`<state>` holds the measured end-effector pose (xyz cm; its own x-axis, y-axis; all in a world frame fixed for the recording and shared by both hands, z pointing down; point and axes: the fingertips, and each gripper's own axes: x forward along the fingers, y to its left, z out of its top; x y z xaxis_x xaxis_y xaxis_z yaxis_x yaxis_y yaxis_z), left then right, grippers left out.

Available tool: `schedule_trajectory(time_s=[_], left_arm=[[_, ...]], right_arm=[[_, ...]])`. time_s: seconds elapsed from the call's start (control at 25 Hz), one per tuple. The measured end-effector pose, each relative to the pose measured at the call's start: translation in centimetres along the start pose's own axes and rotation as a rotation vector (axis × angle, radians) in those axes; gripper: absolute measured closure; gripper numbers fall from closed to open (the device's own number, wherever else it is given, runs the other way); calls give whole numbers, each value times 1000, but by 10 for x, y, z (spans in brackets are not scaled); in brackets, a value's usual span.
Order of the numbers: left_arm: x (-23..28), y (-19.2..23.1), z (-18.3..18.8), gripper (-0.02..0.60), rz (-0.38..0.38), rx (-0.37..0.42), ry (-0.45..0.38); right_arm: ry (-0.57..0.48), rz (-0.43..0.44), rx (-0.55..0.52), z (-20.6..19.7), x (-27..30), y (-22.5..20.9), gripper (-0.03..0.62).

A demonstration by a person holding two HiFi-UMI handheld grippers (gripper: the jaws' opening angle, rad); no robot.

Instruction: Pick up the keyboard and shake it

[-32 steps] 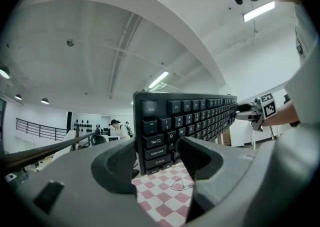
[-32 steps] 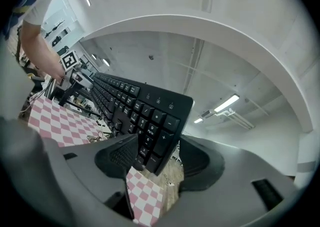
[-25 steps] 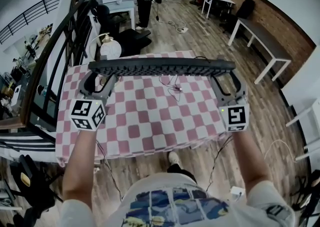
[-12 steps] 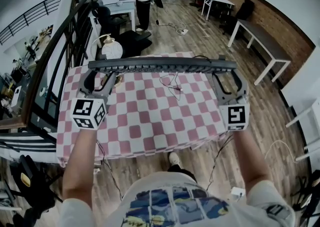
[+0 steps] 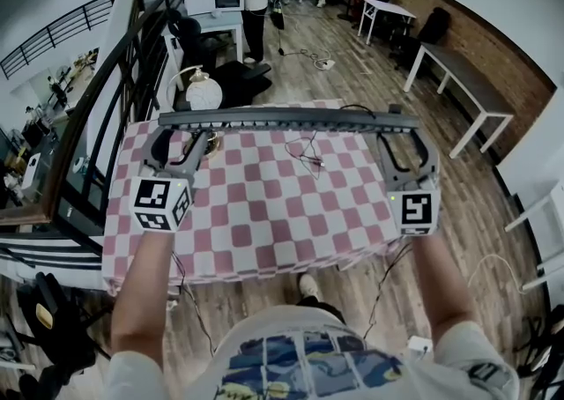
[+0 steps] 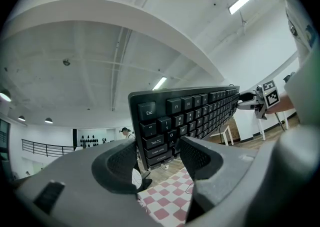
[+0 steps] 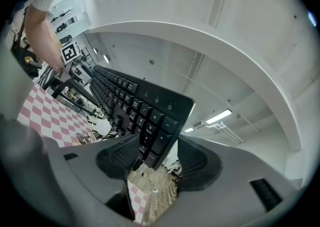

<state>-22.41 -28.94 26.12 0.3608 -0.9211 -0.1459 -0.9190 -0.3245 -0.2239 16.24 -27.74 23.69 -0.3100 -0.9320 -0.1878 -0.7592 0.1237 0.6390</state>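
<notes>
Head view: the keyboard [image 5: 286,119] hangs edge-on and level above the checkered table [image 5: 264,213], its ends carried by the left gripper [image 5: 181,138] and the right gripper [image 5: 401,138]. In the left gripper view the jaws are clamped on the keyboard's Esc end; in the right gripper view the jaws stand fairly wide, gripping the number-pad end. Both grippers point forward, roughly level and well apart, on outstretched forearms [image 5: 150,292].

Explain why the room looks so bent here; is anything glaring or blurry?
Head view: the wide lens bows the floor and brick wall around the checkered table; light is even, the keyboard sharp. Left gripper view: round fisheye image with black corners; the ceiling strip light glares. Right gripper view: same curving, keyboard crisp.
</notes>
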Motion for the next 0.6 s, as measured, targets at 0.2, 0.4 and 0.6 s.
schedule_trajectory(time_s=[0.2, 0.4, 0.6], left_arm=[[-5, 1, 3, 318, 4, 7, -2], [-10, 0, 9, 319, 3, 10, -7], [-12, 0, 10, 319, 3, 10, -15]], right_arm=[[-7, -6, 7, 3, -3, 1, 358], [-8, -9, 9, 7, -8, 1, 358], [-4, -12, 9, 7, -10, 1, 358]])
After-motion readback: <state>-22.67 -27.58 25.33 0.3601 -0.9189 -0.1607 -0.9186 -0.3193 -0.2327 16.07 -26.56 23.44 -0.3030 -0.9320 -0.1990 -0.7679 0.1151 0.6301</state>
